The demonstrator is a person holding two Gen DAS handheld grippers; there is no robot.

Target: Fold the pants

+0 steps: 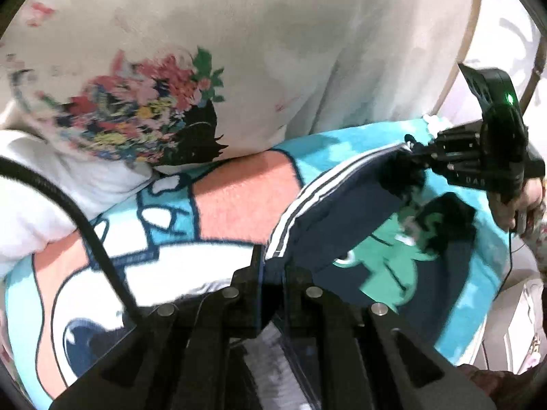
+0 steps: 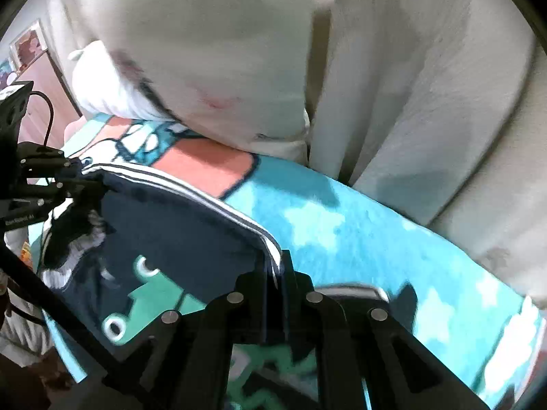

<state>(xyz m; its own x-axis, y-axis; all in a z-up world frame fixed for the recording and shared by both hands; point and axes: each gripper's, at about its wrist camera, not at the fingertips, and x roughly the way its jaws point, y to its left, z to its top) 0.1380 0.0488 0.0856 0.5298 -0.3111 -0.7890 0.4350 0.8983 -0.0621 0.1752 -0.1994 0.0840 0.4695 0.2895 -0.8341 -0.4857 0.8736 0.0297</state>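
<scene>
The pants [image 1: 345, 205] are navy with white side stripes and a green print, stretched in the air above a turquoise cartoon blanket [image 1: 239, 201]. My left gripper [image 1: 273, 266] is shut on one end of the striped edge. My right gripper [image 1: 410, 150] is shut on the other end, seen at the right of the left wrist view. In the right wrist view the pants [image 2: 184, 225] run from my right gripper [image 2: 278, 266] to my left gripper [image 2: 73, 171] at the far left. The fabric hangs taut between them.
A large white pillow with a floral print [image 1: 143, 112] lies on the blanket behind the pants. White pillows [image 2: 427, 102] line the back of the bed. A wooden door or cabinet [image 2: 48, 95] stands at the left. A black cable [image 1: 78, 218] trails from the left gripper.
</scene>
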